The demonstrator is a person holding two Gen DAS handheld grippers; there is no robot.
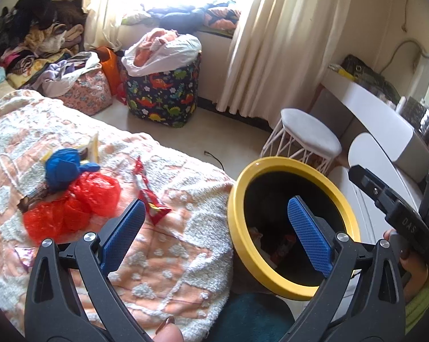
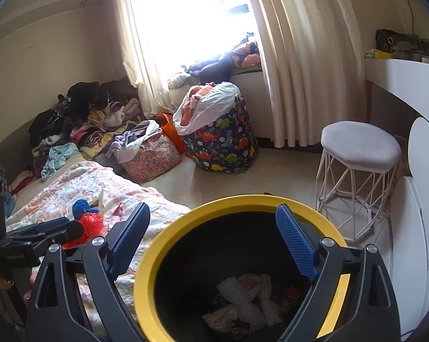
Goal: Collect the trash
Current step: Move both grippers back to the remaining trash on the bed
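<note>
A cluttered bedroom is lying under bright window light, with a bed (image 1: 163,256) in a peach-and-white textured blanket filling the near left and a black bin with a yellow rim (image 1: 237,228) standing just beside its edge. The bin is already holding part of the haul: white foam netting, crumpled plastic and a wrapper (image 2: 243,296) are lying at its bottom.

On the blanket, more rubbish is waiting: a crumpled red plastic bag (image 1: 72,208), a knotted blue bag (image 1: 64,168) touching it, a red snack wrapper (image 1: 149,196) near the bed edge, and what seem to be yellowish wrappers (image 1: 93,149) behind the blue bag.

The left hand-held gripper (image 1: 214,228) is standing wide with nothing between its blue pads, straddling the bed edge and the bin. The right hand-held gripper (image 2: 211,245) is also gaping wide and empty over the bin mouth. By my judgement the job is roughly partway, with the bed pile still to clear.
</note>
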